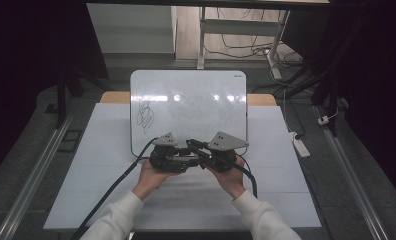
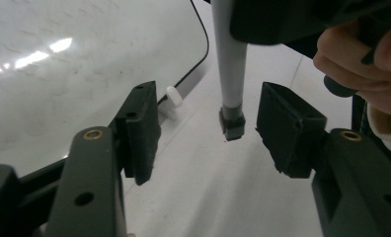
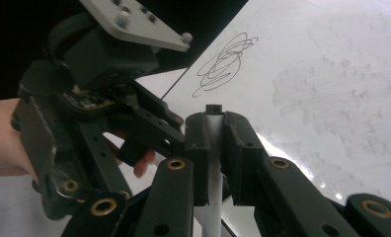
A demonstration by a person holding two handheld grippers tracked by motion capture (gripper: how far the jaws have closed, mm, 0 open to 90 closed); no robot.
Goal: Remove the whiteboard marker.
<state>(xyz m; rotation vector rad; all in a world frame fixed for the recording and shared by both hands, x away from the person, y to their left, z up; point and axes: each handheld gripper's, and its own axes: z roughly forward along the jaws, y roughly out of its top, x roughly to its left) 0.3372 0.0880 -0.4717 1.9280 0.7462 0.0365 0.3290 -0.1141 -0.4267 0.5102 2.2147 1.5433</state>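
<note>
Gripped upright between the closed jaws of the right tool [image 3: 214,148]: a white marker [image 3: 213,129], most of its barrel hidden behind the pads, only its dark end showing above them. Seen from the left tool [image 2: 207,132], jaws parted on either side of the marker's dark lower end and touching nothing; upper barrel cut off by the frame's top and by the right hand [image 2: 366,64]. Small white object [image 2: 173,101] by the left jaw too blurred to identify. From above, both tools pressed close together at the near edge of a whiteboard [image 1: 188,107], tips lost in the dark tangle of metal. Black scribble [image 1: 145,114] on the board beyond the left tool, the rest wiped and smeary, ceiling lights glinting on it. White tabletop [image 1: 286,165] bare to either side of the tools, open room nearer the sleeves. Beyond the board, dim floor, desk legs, loose cables [image 1: 246,47].
</note>
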